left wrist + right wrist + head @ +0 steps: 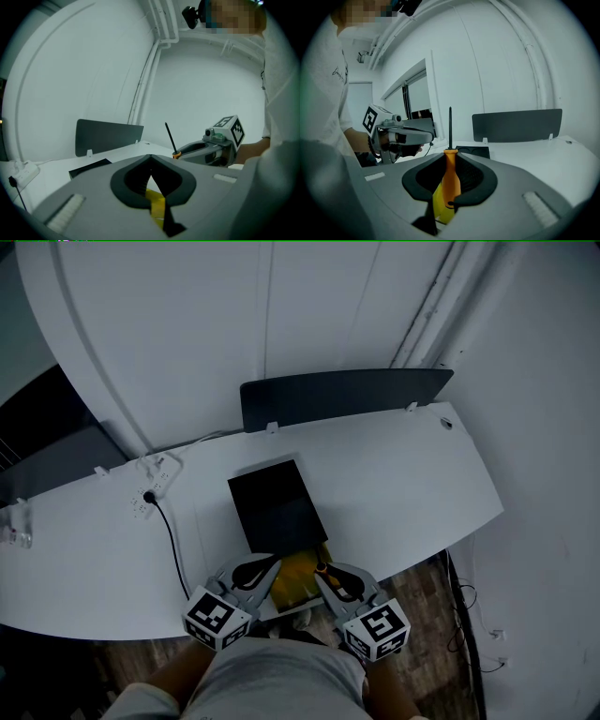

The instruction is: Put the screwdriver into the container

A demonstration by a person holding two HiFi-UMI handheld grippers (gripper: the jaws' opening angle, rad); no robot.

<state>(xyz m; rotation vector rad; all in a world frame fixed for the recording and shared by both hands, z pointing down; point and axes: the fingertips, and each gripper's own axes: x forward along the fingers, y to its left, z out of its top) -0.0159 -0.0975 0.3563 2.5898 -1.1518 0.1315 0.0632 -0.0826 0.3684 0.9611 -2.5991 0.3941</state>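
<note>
A screwdriver (451, 180) with an orange handle and a thin black shaft stands upright between the jaws of my right gripper (451, 154), which is shut on the handle. The same screwdriver (169, 137) sticks up from the right gripper (206, 149) in the left gripper view. The container (277, 502), a flat black box, lies mid-table just beyond both grippers. My left gripper (150, 157) has its tips together with nothing held; a yellow object (298, 579) lies beneath. Both the left gripper (270, 563) and the right gripper (323, 574) hover at the table's front edge.
The white table (403, 484) has a dark grey partition panel (342, 395) along its back. A white power strip (150, 486) with a black cable lies at the left. Wooden floor (422, 587) shows past the front edge, and the person's legs are below.
</note>
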